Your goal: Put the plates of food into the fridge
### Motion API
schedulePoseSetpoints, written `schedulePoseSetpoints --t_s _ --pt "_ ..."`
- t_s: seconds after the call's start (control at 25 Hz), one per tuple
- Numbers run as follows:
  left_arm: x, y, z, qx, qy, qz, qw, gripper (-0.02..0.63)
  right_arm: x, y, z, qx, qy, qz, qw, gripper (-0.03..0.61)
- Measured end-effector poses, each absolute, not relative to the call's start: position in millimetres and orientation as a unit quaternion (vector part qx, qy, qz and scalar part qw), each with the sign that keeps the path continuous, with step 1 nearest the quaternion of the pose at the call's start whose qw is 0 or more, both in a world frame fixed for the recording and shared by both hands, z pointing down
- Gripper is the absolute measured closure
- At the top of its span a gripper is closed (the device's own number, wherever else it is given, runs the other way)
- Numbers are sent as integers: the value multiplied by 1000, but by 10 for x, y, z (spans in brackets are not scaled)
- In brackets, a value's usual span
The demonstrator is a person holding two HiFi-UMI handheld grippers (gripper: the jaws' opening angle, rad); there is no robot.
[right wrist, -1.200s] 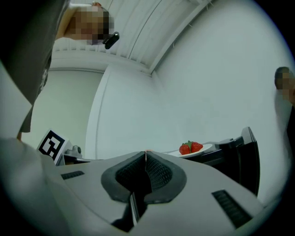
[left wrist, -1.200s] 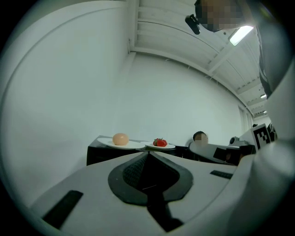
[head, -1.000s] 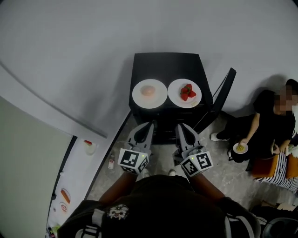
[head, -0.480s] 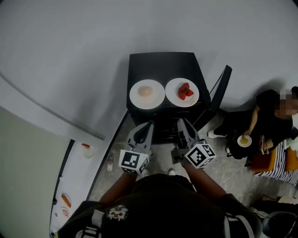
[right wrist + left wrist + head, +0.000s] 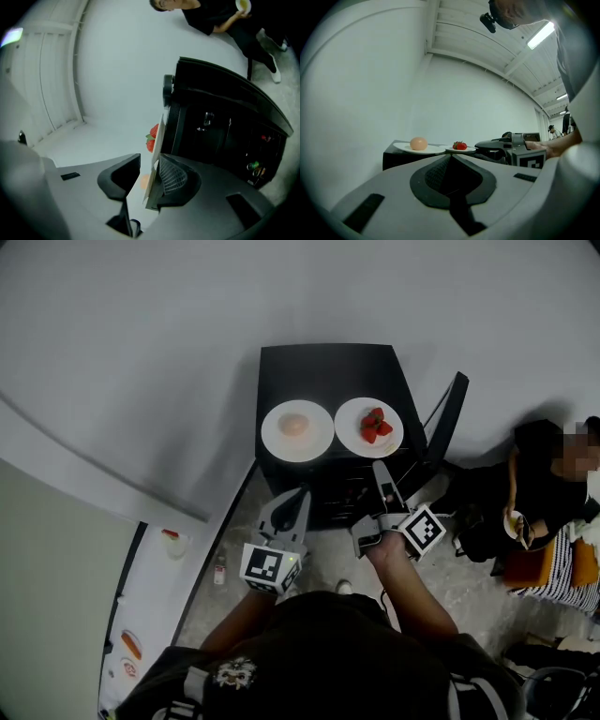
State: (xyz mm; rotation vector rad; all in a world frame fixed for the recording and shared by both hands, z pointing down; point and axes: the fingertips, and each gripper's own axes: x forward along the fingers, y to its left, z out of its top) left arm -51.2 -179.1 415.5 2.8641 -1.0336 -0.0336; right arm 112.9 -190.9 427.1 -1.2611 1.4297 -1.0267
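- I note two white plates side by side on top of the black fridge (image 5: 328,371). The strawberry plate (image 5: 352,432) is on the right and carries strawberries (image 5: 376,425). The second plate (image 5: 277,432) is on the left and carries a pale orange round item (image 5: 293,424).
- The right gripper (image 5: 149,161) is rolled onto its side at the near rim of the strawberry plate. Its fingers have just been opening and stand apart. The rim passes between them, close against one pad and clear of the other, so it is not clamped.
- The left gripper (image 5: 302,493) has its fingers closed together on nothing. It is held level, aimed at the fridge and well short of it.
- The fridge door (image 5: 448,423) stands open on the right.
- A person (image 5: 544,484) sits on the floor beyond the door.
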Motion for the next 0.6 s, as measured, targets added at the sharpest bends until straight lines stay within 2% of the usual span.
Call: schedulePoseSetpoints --t_s 0.24,0.6 --pt "-531 -1830 4164 939 -341 -15 52 591 1203 -2075 4244 -484 544 -452 516 448" --pt "-495 -1907 4220 939 -339 -15 60 591 1246 -2234 4276 -485 533 -454 524 448"
